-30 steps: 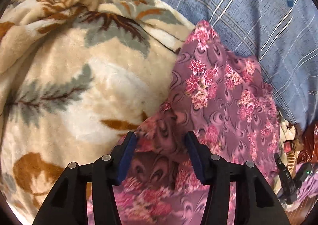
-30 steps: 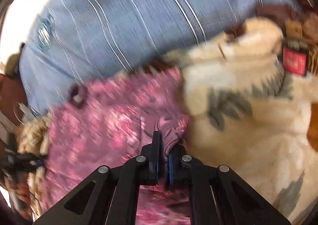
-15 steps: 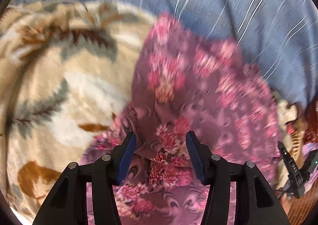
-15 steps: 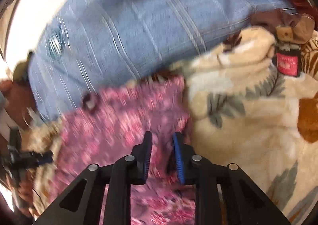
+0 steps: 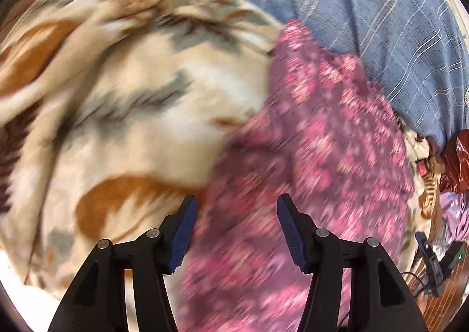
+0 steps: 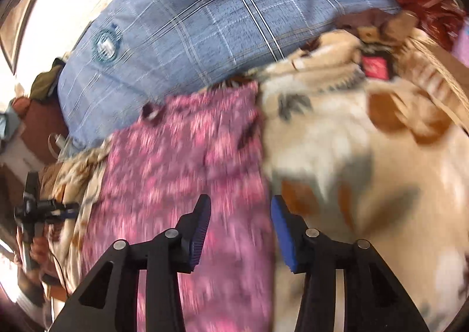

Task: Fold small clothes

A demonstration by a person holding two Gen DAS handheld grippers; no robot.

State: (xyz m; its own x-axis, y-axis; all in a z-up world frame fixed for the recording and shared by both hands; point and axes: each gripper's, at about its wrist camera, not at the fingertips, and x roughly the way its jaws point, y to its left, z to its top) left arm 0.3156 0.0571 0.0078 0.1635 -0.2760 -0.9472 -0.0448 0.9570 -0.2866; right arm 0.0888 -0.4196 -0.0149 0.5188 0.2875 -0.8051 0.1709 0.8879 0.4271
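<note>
A pink-purple floral garment [image 5: 322, 132] lies spread on a cream blanket with a leaf pattern [image 5: 123, 103]. In the right wrist view the same garment [image 6: 181, 162] runs as a long strip beside the blanket [image 6: 366, 156]. My left gripper [image 5: 234, 209] hovers above the garment's near part, jaws apart and opening, nothing pinched between them. My right gripper [image 6: 240, 209] hangs over the garment's right edge, its jaws opening too, with no cloth caught between the pads. Both views are blurred by motion.
A blue checked pillow [image 5: 366, 9] lies behind the garment, also seen in the right wrist view [image 6: 205, 24]. A dark red bag [image 5: 457, 156] and black gear with a cable [image 5: 433, 261] sit at the right. A camera stand [image 6: 32, 209] is at the far left.
The right gripper let go of the garment's fold and opened, pulling back and up. The left gripper also lifted away from the cloth and widened slightly.
</note>
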